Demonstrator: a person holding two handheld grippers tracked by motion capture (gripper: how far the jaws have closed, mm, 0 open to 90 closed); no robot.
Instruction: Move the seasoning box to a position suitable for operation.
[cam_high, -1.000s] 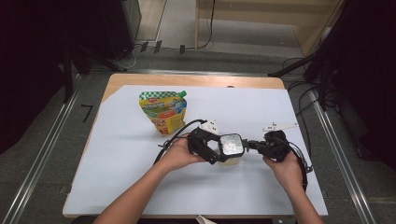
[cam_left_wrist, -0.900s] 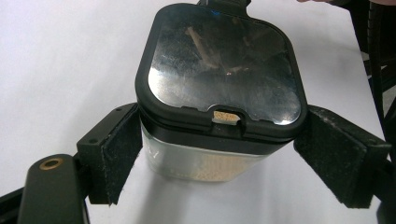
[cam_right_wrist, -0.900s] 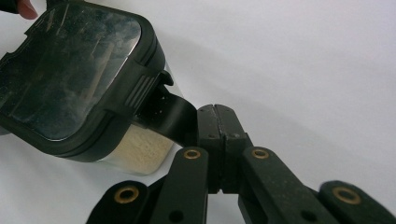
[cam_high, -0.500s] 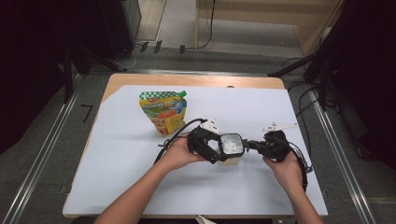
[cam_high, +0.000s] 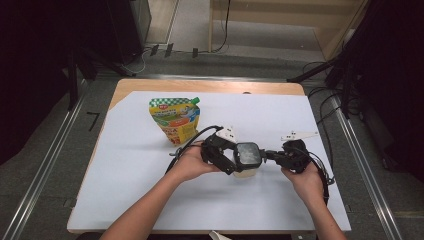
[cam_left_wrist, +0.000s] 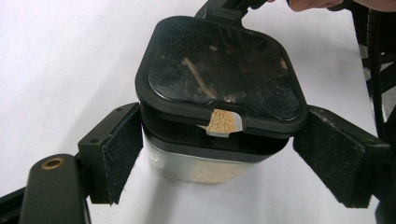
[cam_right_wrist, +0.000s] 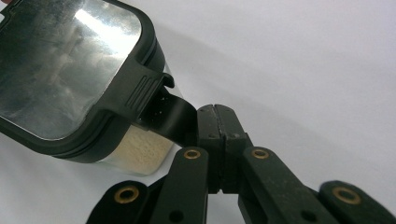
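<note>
The container (cam_high: 247, 160), a clear square tub with a black lid (cam_left_wrist: 222, 74) and pale granules inside, stands on the white sheet of your desk (cam_high: 130, 170), near the front edge and between your two hands. Your left tool (cam_left_wrist: 219, 158) straddles its body, pads just beside the walls on either side; whether they press, you cannot tell from here. Your right tool (cam_right_wrist: 215, 121) has its jaws pressed together on the black latch tab (cam_right_wrist: 175, 119) hanging open at the lid's edge. Behind and to the left, well apart, stands a yellow spouted pouch (cam_high: 176, 120).
</note>
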